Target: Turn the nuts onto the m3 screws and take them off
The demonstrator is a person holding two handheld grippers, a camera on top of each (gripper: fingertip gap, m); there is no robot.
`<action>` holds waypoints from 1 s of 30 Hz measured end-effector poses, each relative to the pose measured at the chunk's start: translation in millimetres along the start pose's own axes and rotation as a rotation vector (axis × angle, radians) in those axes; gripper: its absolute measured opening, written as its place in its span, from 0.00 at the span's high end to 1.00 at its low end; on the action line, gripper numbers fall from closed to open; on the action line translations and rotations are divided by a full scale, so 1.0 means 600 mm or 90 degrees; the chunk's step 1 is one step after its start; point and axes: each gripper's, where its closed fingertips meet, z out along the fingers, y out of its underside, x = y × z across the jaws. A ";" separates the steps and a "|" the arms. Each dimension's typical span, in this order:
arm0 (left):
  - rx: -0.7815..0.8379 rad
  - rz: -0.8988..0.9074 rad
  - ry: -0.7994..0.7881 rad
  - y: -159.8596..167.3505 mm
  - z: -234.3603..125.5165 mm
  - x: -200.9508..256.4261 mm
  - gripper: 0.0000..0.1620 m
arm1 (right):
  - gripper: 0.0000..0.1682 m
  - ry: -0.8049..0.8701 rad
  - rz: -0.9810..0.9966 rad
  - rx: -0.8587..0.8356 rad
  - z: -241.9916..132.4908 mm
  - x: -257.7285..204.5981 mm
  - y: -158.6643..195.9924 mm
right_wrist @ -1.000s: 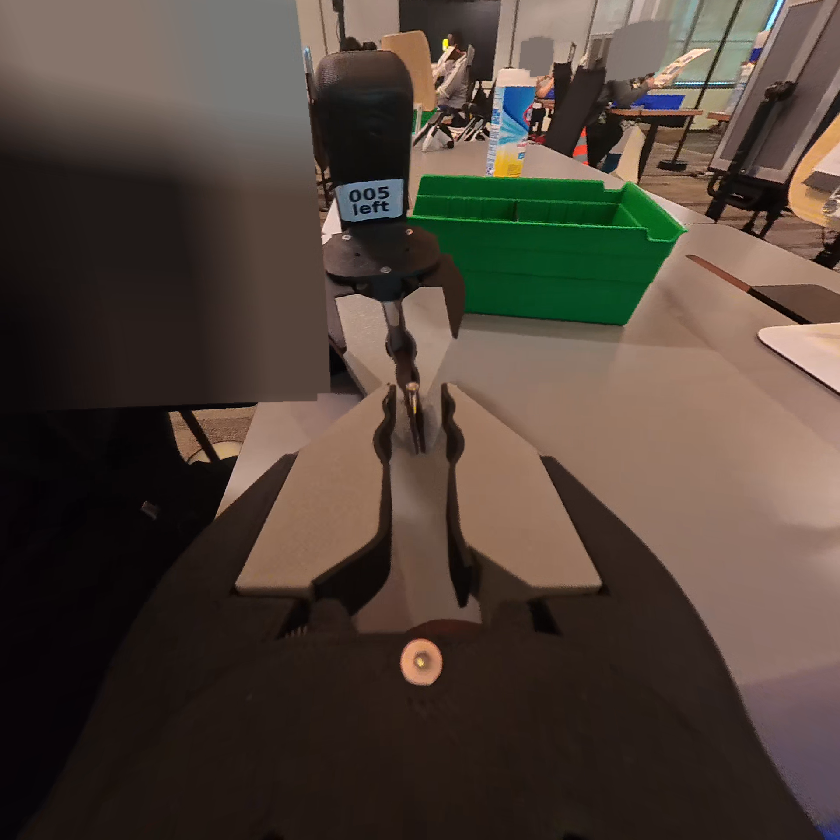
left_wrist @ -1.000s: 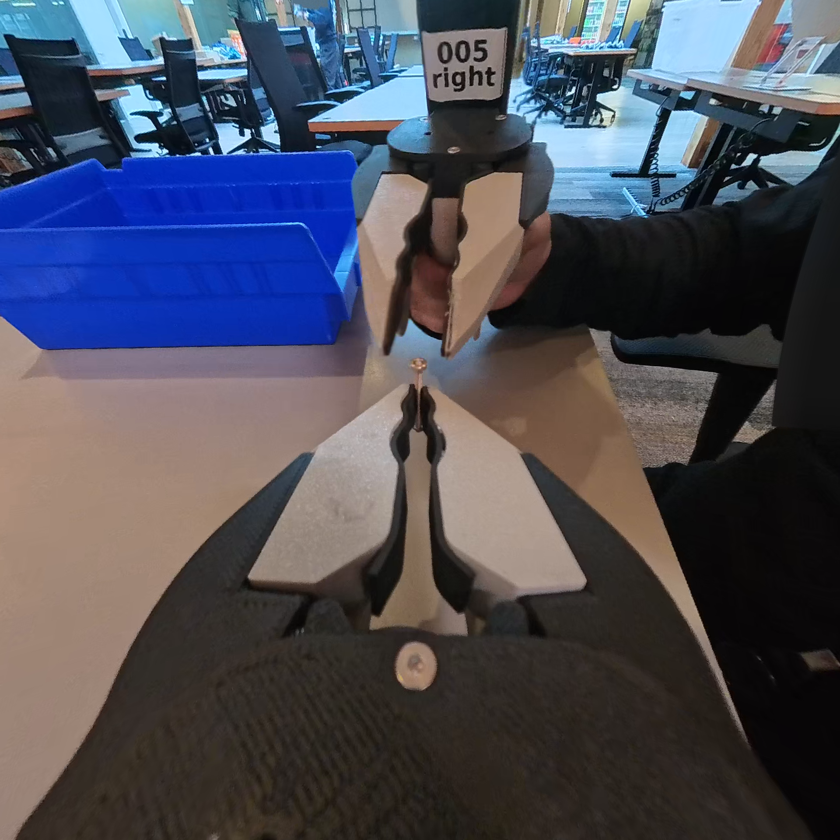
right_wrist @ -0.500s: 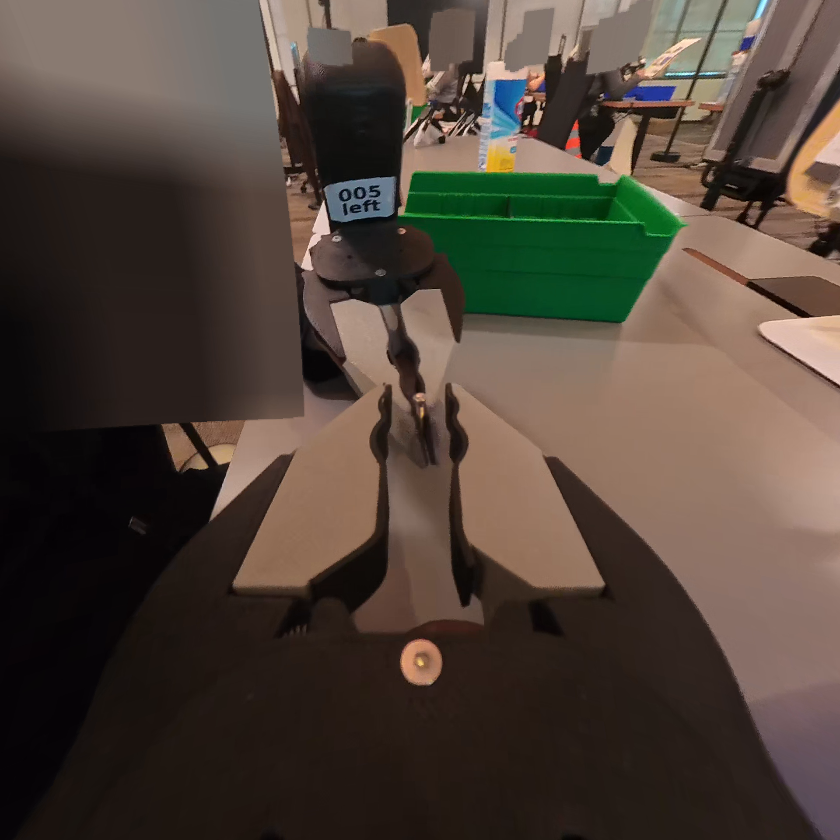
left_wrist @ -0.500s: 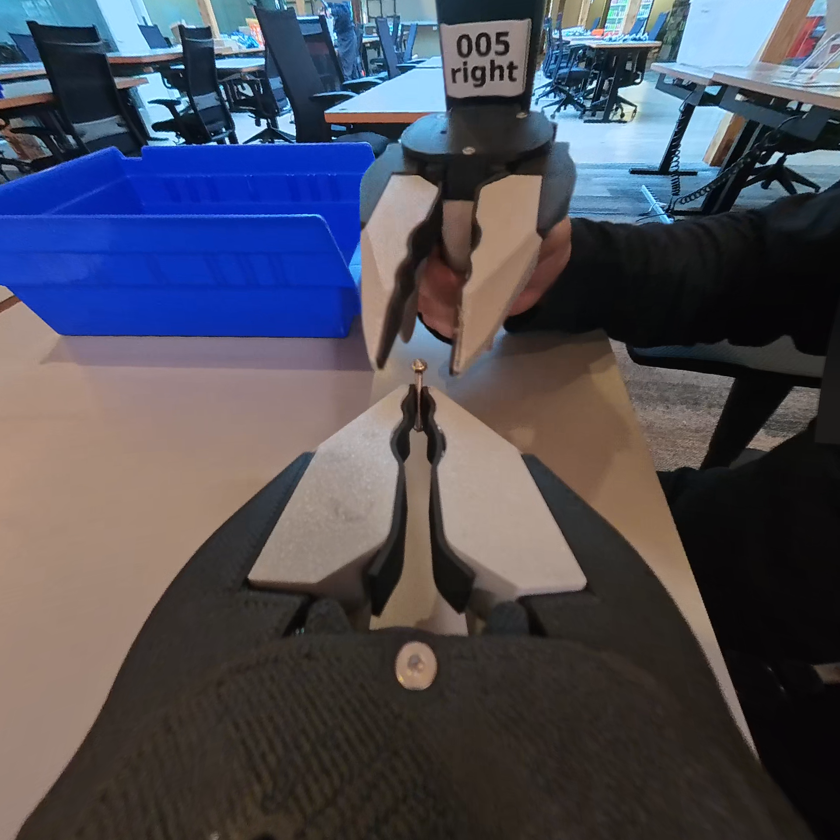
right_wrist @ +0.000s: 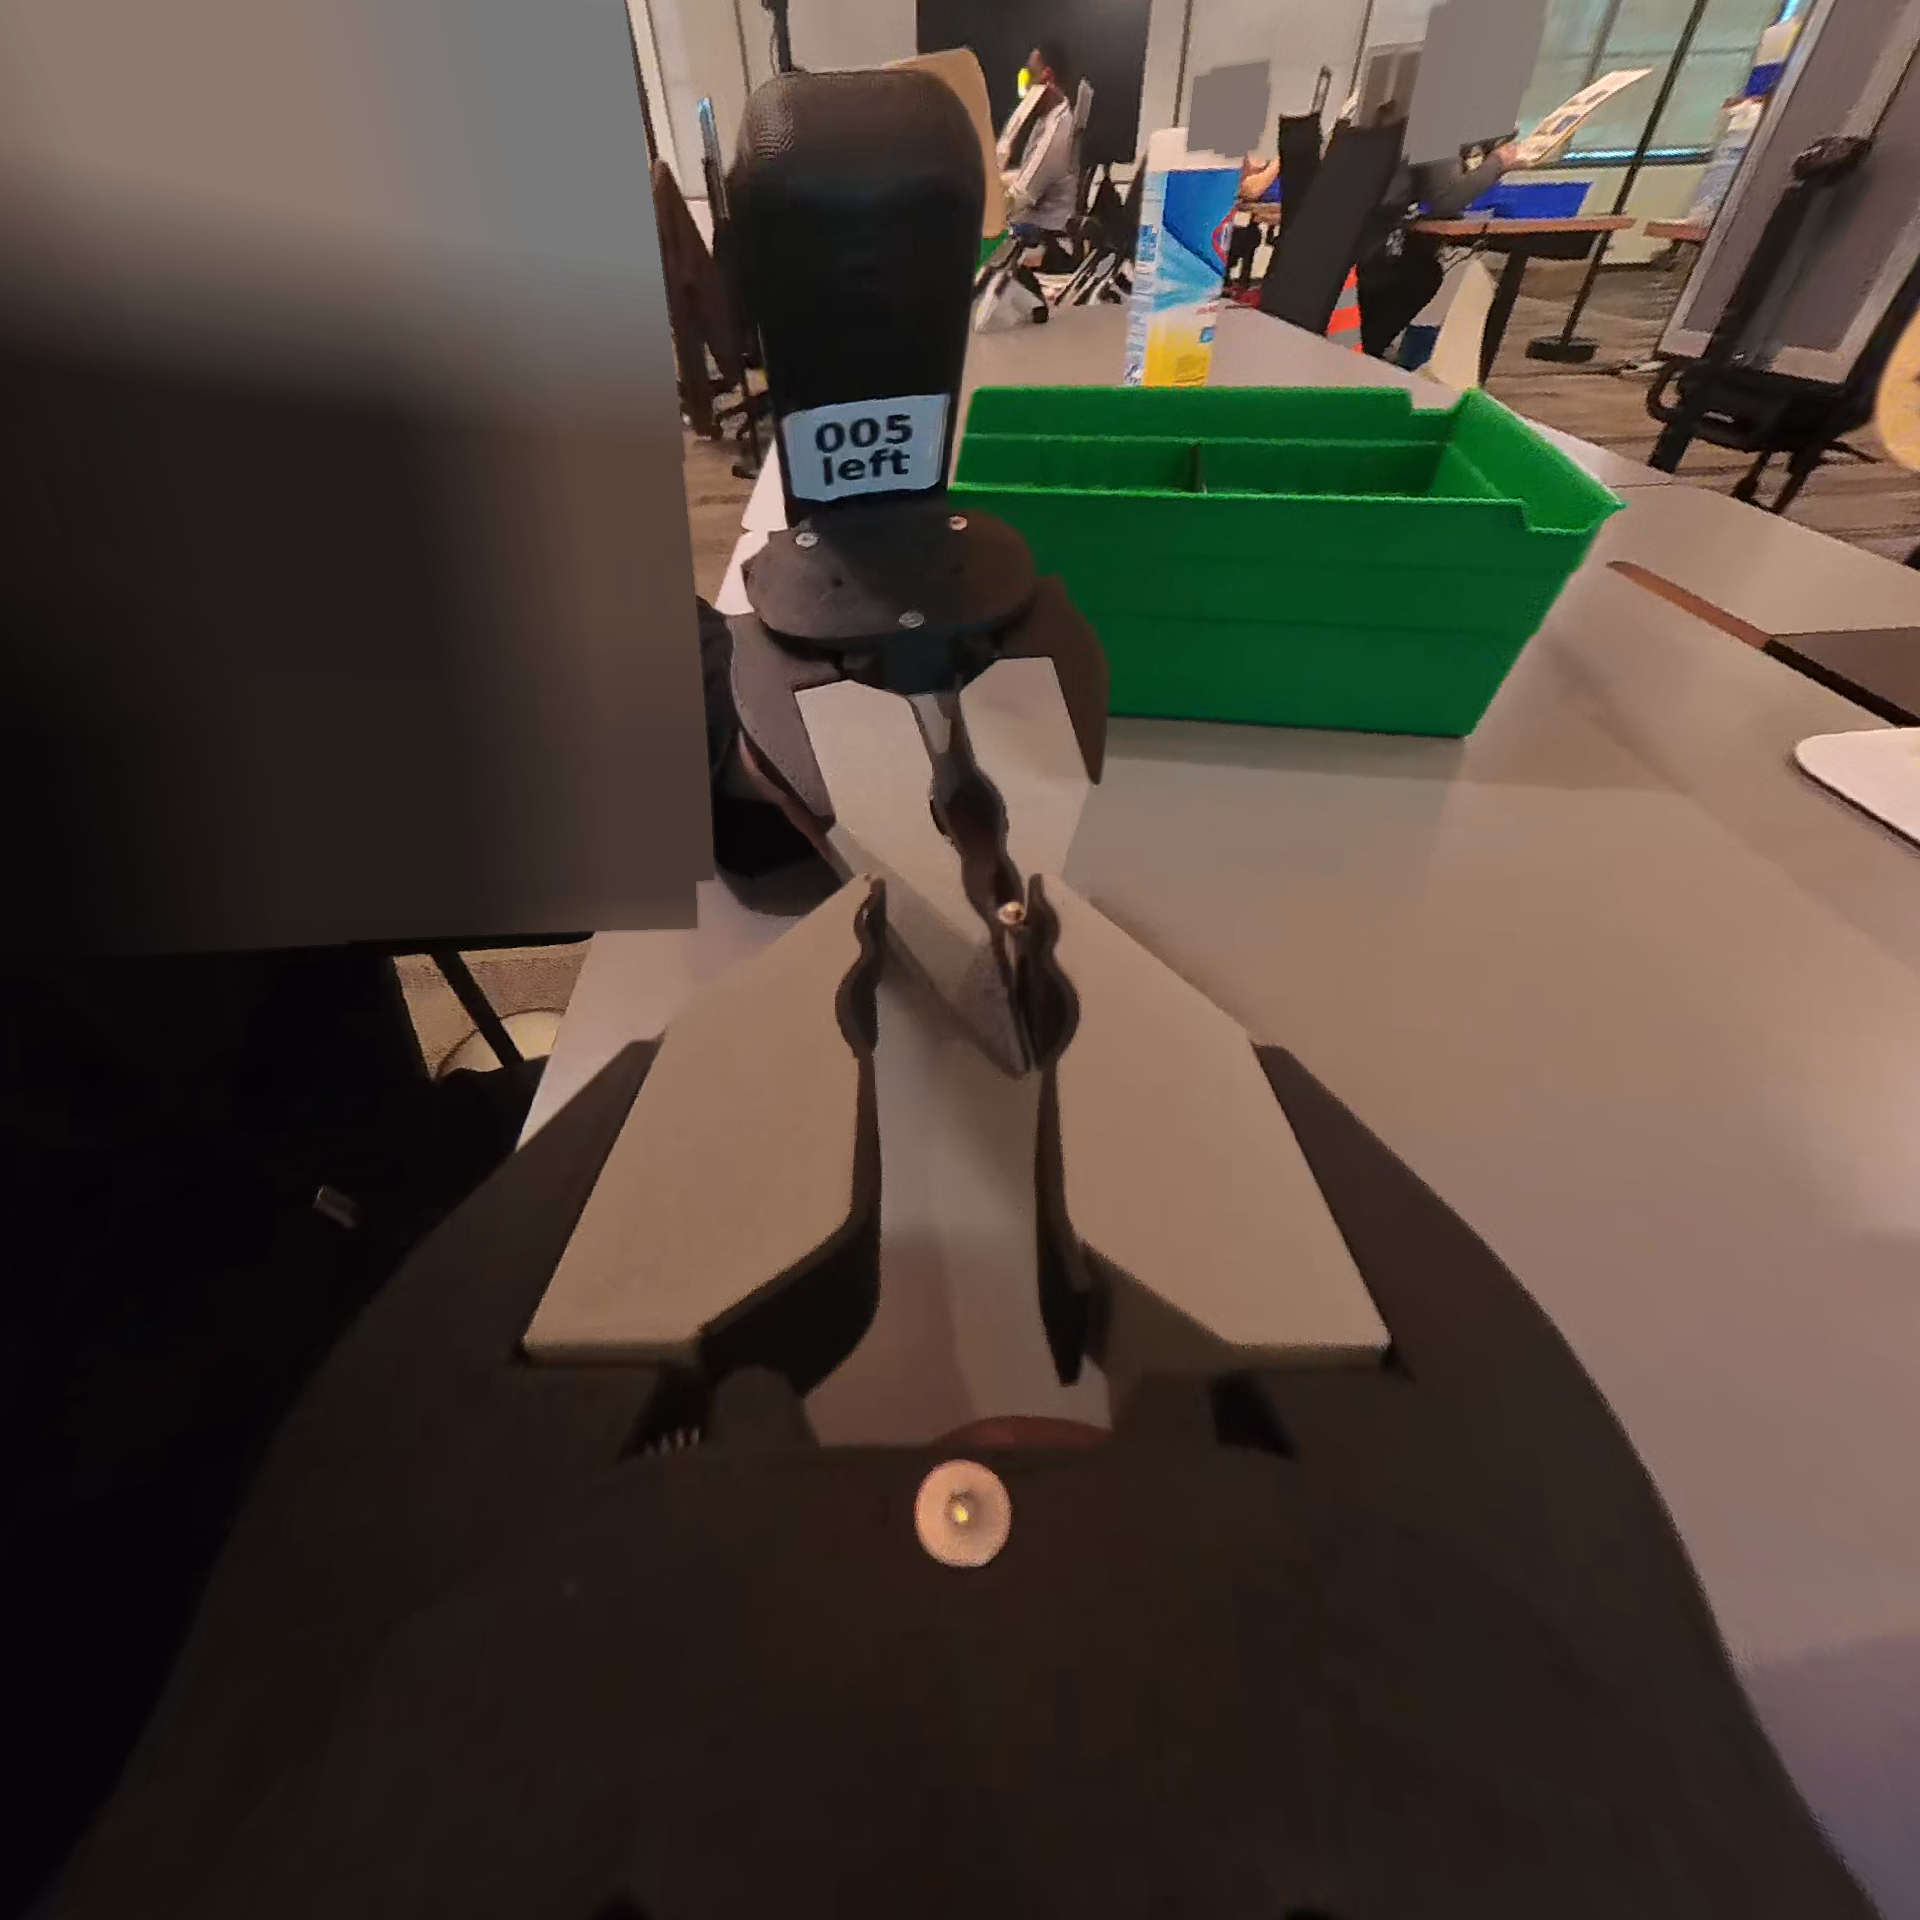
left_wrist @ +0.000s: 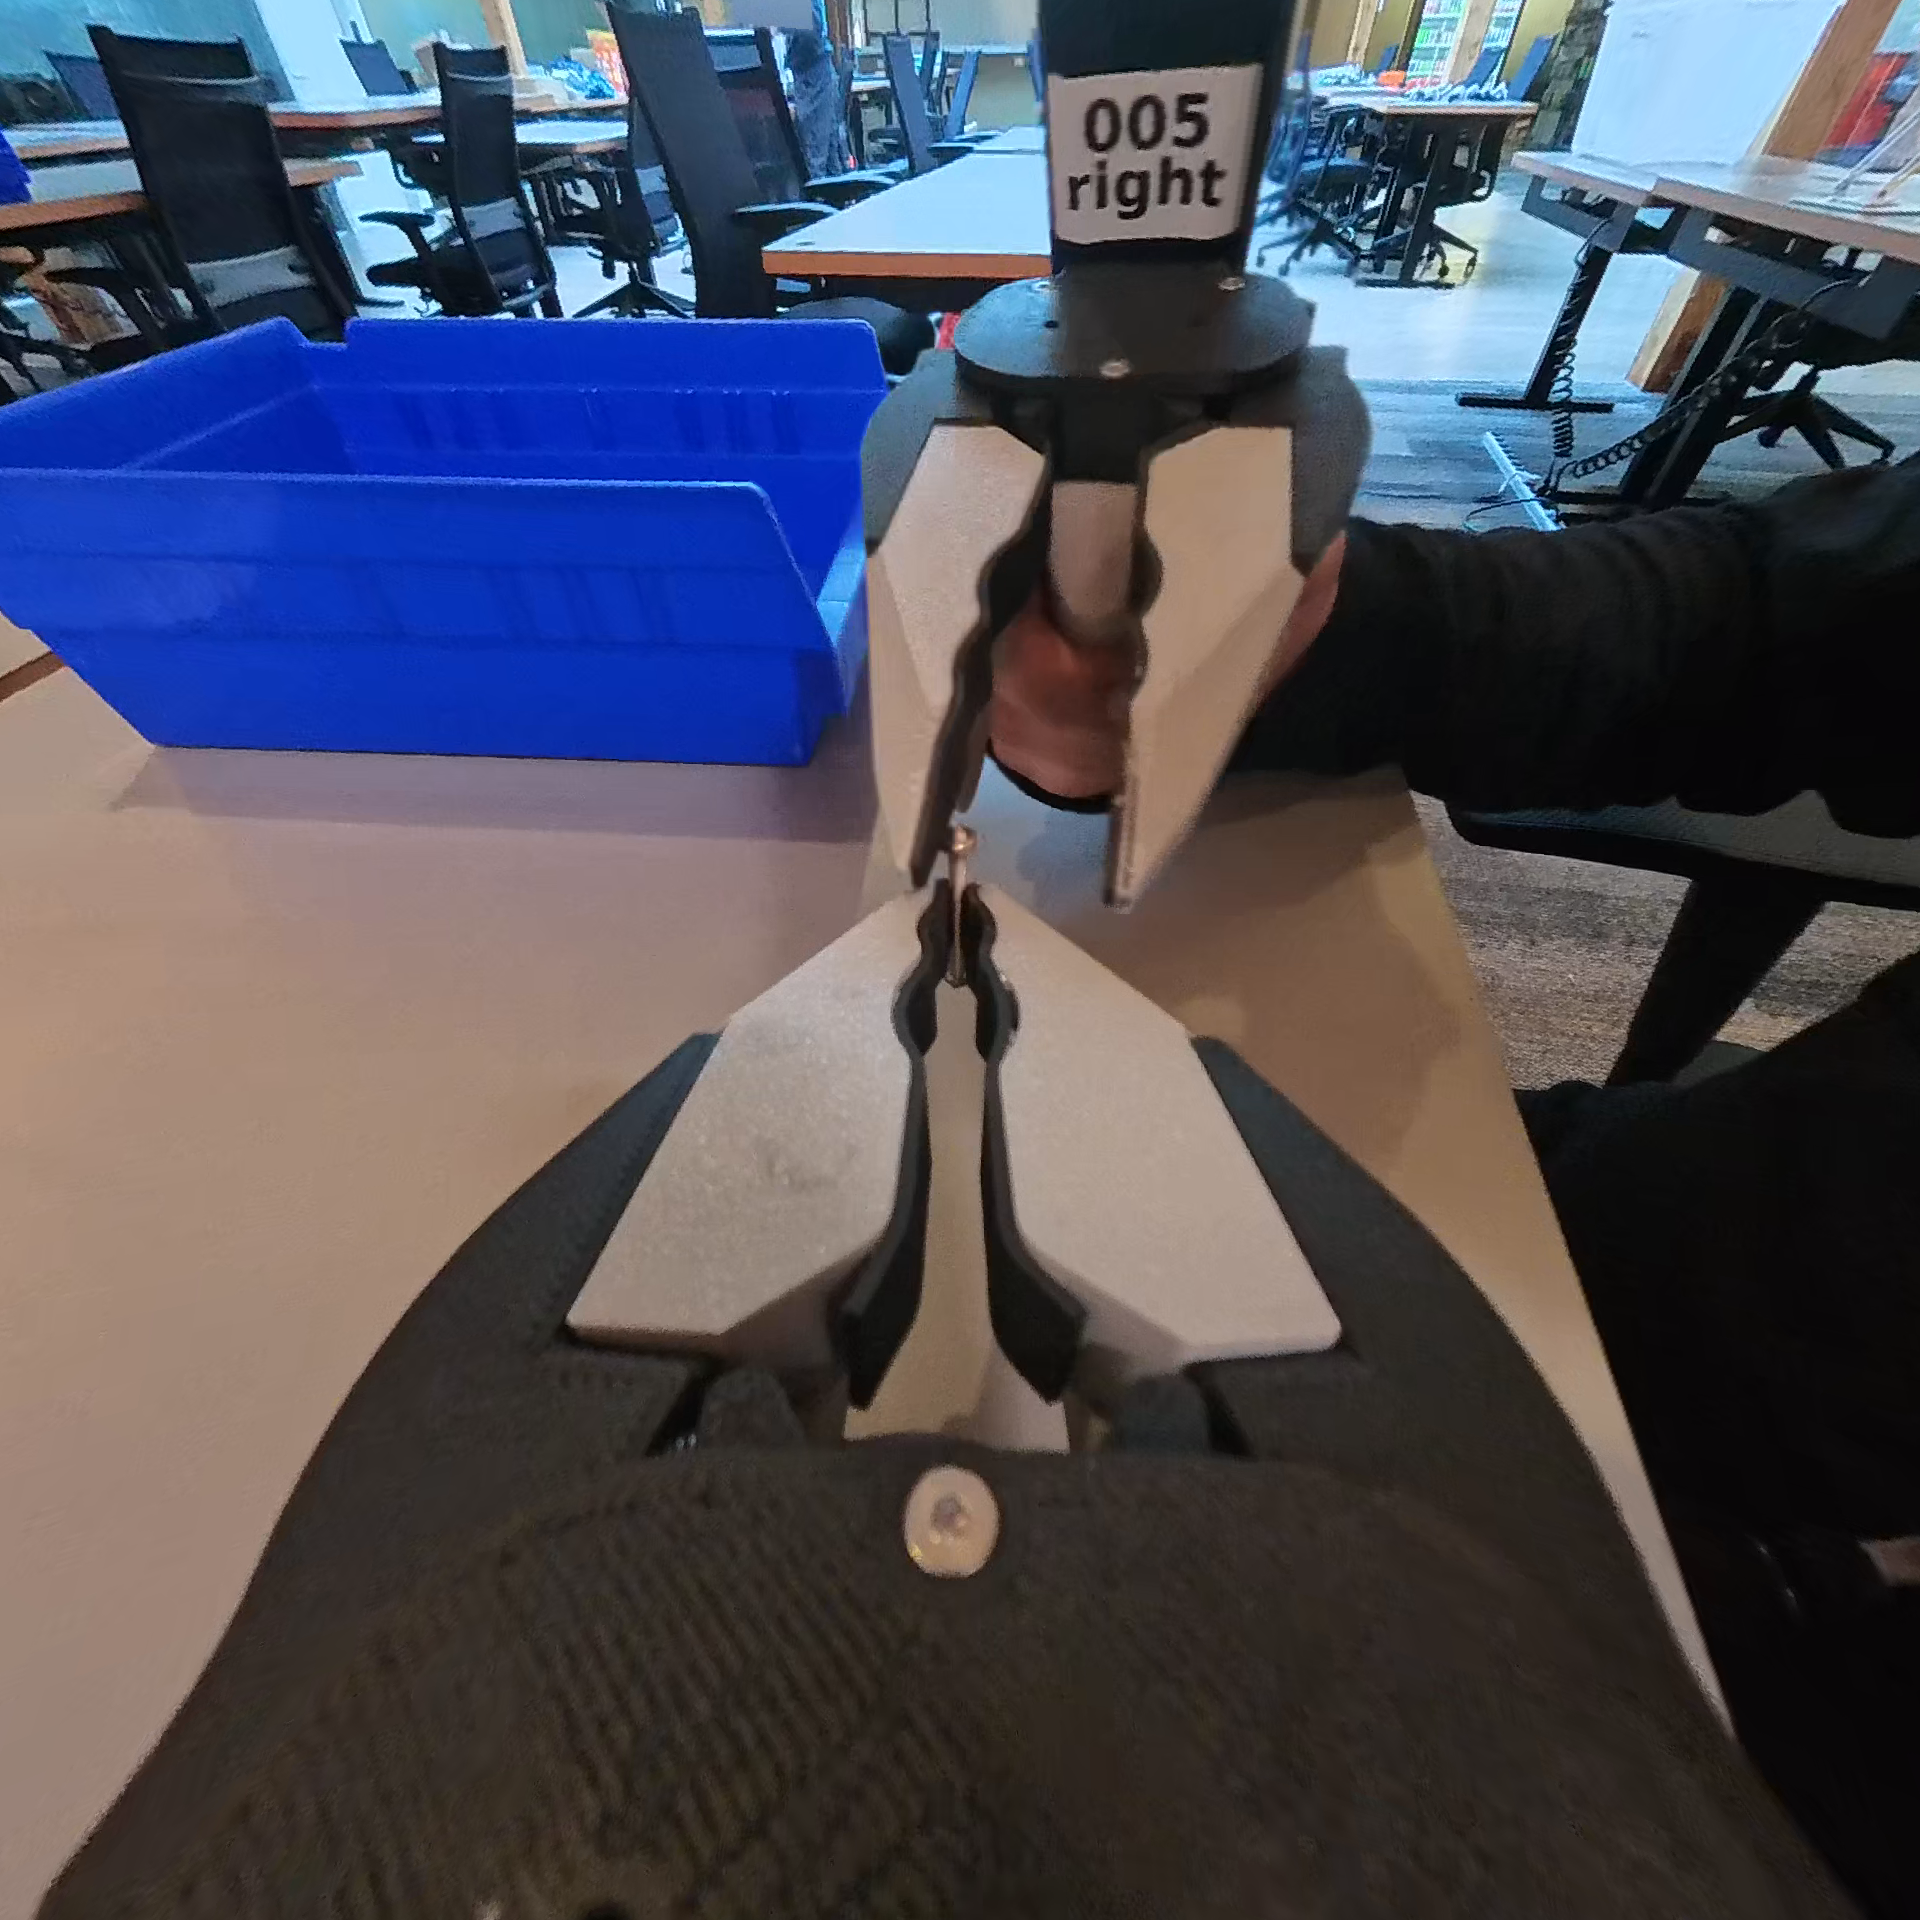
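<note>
Left gripper (left_wrist: 954, 914) clamped on the screw (left_wrist: 958, 894); right gripper (left_wrist: 1013, 883) apart.

Centre those spread fingers over the screw tip near the table's (left_wrist: 312, 1039) edge; a nut there, perhaps, is too small to confirm.

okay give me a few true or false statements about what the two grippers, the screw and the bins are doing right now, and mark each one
1. The left gripper is shut on the screw. True.
2. The right gripper is shut on the screw's head. False: its jaws are open, and one fingertip sits right beside the head.
3. The screw lies flat on the table. False: it is held above the table, pointing toward the right gripper.
4. The blue bin stands on the table behind the grippers in the left wrist view. True.
5. The green bin is stacked inside the blue bin. False: it stands on its own on the table.
</note>
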 end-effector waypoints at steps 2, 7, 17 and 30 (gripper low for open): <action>-0.001 -0.001 -0.005 0.001 -0.001 -0.003 1.00 | 0.87 0.013 -0.005 -0.002 -0.007 0.003 0.002; 0.006 -0.022 -0.008 -0.001 -0.004 -0.011 1.00 | 0.90 0.018 0.039 0.035 -0.033 0.016 -0.004; -0.001 -0.027 -0.007 0.001 0.000 -0.007 1.00 | 0.99 0.054 0.036 0.001 0.000 0.030 0.006; -0.010 -0.038 -0.071 0.006 -0.006 -0.038 0.83 | 0.99 0.498 -0.018 0.039 -0.232 0.163 -0.078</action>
